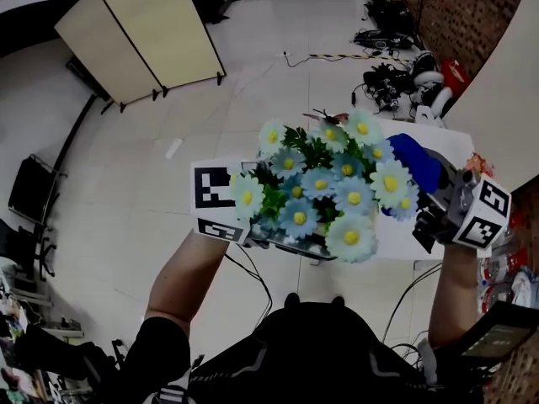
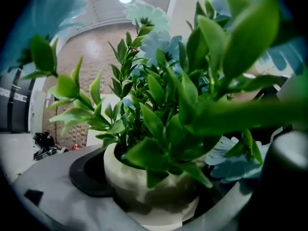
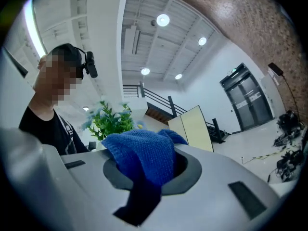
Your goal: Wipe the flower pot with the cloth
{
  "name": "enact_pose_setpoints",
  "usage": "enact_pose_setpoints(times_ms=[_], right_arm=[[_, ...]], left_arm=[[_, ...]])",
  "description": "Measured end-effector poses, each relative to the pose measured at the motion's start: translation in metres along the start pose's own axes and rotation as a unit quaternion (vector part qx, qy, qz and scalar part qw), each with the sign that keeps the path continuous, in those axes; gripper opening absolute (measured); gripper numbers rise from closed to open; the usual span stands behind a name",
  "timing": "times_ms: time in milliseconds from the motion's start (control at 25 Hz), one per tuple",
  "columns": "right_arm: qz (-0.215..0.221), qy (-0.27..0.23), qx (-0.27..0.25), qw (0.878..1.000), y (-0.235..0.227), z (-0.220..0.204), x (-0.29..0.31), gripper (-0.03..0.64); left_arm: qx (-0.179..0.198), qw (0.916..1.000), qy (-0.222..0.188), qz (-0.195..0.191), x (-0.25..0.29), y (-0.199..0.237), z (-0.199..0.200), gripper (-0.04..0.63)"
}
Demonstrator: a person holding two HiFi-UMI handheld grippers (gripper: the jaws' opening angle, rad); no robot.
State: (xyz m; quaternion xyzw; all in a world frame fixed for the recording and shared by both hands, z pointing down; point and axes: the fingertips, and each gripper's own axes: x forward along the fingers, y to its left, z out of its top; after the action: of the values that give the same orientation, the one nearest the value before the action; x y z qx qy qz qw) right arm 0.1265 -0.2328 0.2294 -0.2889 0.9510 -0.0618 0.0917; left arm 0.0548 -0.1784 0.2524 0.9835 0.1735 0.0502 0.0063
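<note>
A white flower pot (image 2: 149,189) with green leaves (image 2: 168,105) and pale blue daisies (image 1: 328,188) is held up in the air. My left gripper (image 1: 263,241) is shut on the pot, whose body sits between the jaws in the left gripper view. In the head view the blooms hide the pot. My right gripper (image 1: 431,179) is at the right of the bouquet, shut on a blue knitted cloth (image 3: 142,153) that bulges out above the jaws and hangs down dark in front. The cloth (image 1: 414,160) lies close beside the right-hand flowers; I cannot tell if it touches them.
A white table (image 1: 450,141) stands beyond the flowers. On the floor behind are a beige folding screen (image 1: 143,32) at the back left and cables and gear (image 1: 396,82) by the brick wall (image 1: 455,15). Small items (image 1: 505,272) crowd the right edge.
</note>
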Motion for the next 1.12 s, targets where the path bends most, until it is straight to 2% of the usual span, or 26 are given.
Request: enact_pose_setpoints(times_ms=[120, 320, 520, 680, 880, 1120], right_arm=[[0.045, 0.028, -0.017, 0.998, 0.011, 0.005, 0.02, 0.075], [0.117, 0.012, 0.003, 0.993, 0.038, 0.024, 0.027, 0.075], [0.203, 0.018, 0.029, 0.979, 0.044, 0.029, 0.016, 0.075], [0.245, 0.022, 0.029, 0.969, 0.052, 0.028, 0.014, 0.075], [0.252, 0.032, 0.038, 0.967, 0.047, 0.023, 0.009, 0.075], [0.222, 0.026, 0.031, 0.974, 0.077, -0.002, -0.001, 0.075]], left_arm=[[0.01, 0.9998, 0.009, -0.011, -0.002, -0.008, 0.013, 0.549], [0.01, 0.9996, 0.013, -0.025, -0.001, -0.031, 0.029, 0.549], [0.011, 0.9996, 0.016, -0.02, 0.015, -0.032, 0.035, 0.549], [0.028, 0.999, 0.034, -0.008, 0.012, -0.03, 0.03, 0.549], [0.023, 0.9993, 0.026, 0.017, 0.009, -0.01, 0.026, 0.549], [0.001, 0.9981, 0.014, 0.06, -0.004, -0.017, 0.006, 0.549]])
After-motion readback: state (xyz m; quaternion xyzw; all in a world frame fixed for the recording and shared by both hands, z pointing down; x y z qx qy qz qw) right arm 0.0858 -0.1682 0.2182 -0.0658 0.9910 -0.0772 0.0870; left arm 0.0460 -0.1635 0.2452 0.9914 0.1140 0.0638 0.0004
